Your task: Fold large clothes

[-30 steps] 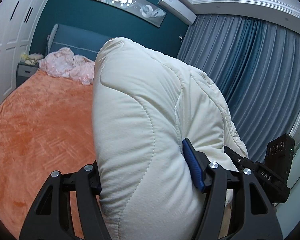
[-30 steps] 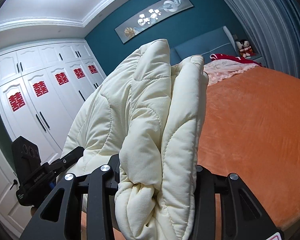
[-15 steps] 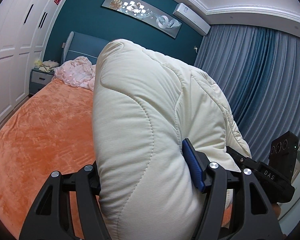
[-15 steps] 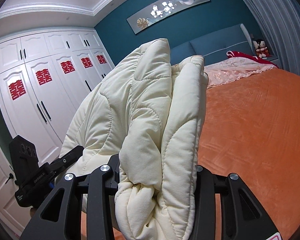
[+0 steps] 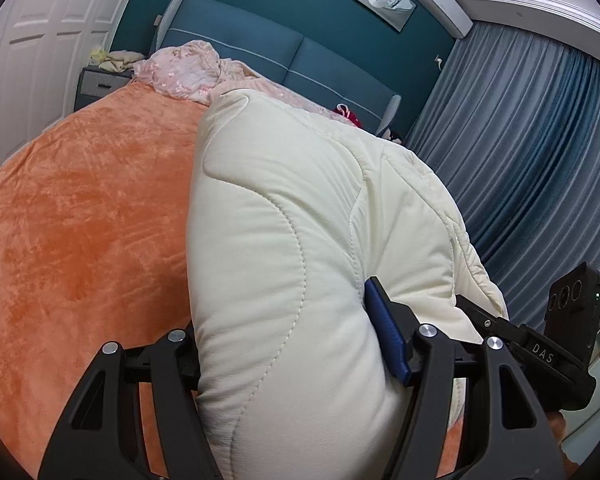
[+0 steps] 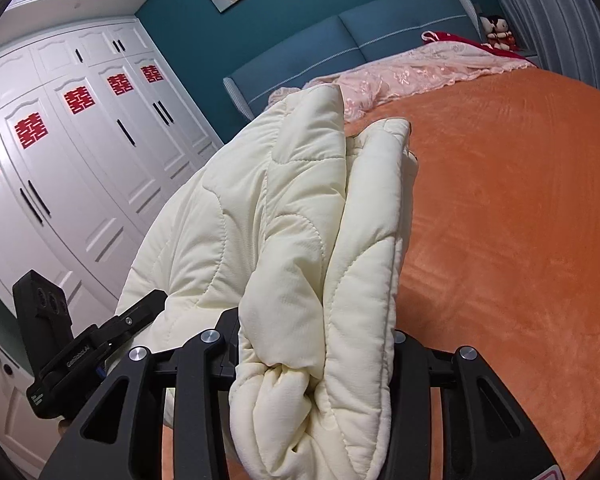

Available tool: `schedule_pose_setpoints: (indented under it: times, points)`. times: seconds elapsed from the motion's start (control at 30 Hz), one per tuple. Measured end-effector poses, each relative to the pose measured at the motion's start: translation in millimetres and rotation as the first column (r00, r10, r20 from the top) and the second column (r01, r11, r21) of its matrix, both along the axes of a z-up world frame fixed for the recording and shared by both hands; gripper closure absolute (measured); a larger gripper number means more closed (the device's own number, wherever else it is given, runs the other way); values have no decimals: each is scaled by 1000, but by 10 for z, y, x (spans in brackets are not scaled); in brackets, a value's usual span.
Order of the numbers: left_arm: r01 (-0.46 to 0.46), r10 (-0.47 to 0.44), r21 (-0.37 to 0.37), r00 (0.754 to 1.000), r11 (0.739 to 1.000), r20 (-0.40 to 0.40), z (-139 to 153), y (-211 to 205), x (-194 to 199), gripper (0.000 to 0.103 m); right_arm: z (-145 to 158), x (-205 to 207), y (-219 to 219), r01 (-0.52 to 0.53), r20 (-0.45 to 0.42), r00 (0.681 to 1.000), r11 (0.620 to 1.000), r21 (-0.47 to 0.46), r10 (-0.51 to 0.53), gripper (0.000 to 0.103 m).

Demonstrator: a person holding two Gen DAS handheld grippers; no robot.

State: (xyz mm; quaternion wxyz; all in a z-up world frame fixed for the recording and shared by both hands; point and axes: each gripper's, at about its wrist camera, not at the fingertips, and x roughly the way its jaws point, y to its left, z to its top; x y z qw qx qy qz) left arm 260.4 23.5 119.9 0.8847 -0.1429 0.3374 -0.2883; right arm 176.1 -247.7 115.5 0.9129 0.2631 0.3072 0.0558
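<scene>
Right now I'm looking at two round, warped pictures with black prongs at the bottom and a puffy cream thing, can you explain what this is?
No robot here: a person carries a hand-held gripper in each hand, each with a wide-angle camera looking along its two black fingers. One picture comes from the left hand-held gripper, the other from the right hand-held gripper. Both are clamped on the same cream quilted coat, bunched thick between the fingers and held above a bed with an orange blanket. Pink lace bedding lies near the blue headboard. Each camera also glimpses the other gripper at its edge.

Orange bedspread (image 6: 520,220), pink lace cloth (image 6: 412,76), white wardrobe (image 6: 72,168)
</scene>
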Motion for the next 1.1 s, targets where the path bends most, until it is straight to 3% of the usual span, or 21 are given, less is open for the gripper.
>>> schedule_pose_setpoints:
  times: [0.3, 0.37, 0.47, 0.57, 0.67, 0.8, 0.93, 1.0, 1.07, 1.1]
  points:
    - [-29, 32, 17, 980, 999, -197, -979, 28, 237, 41, -877, 250, 100, -10, -176, 984, 1000, -16, 7, 63]
    - [-41, 45, 23, 968, 999, -246, -1219, 68, 223, 37, -1083, 249, 157, -19, -217, 976, 999, -29, 12, 59]
    - [-58, 62, 21, 966, 998, -251, -1322, 125, 134, 30, -1187, 178, 155, -11, -217, 976, 1000, -13, 8, 49]
    - [-86, 102, 71, 958, 994, -267, -1247, 134, 78, 24, -1155, 135, 86, -4, -250, 968, 1000, 24, 10, 44]
    - [-110, 154, 170, 950, 979, -272, -1031, 134, 9, 20, -1014, 42, 16, -7, -300, 954, 1000, 24, 14, 43]
    - [-146, 223, 289, 941, 946, -253, -683, 161, -157, 20, -689, -213, -44, 7, -315, 948, 996, -90, -35, 43]
    - [-176, 269, 402, 944, 898, -189, -351, 57, -295, 20, -278, -378, 45, 13, -266, 961, 972, -234, -77, 43]
    - [-177, 274, 446, 948, 878, -164, -228, -47, -328, 20, -132, -339, 150, -29, -263, 964, 961, -274, -45, 54]
    - [-181, 278, 483, 951, 857, -136, -148, -158, -346, 20, -51, -273, 264, -66, -276, 961, 946, -316, -25, 79]
    - [-182, 278, 502, 953, 846, -123, -119, -213, -355, 20, -38, -224, 327, -83, -285, 958, 938, -336, -18, 83]
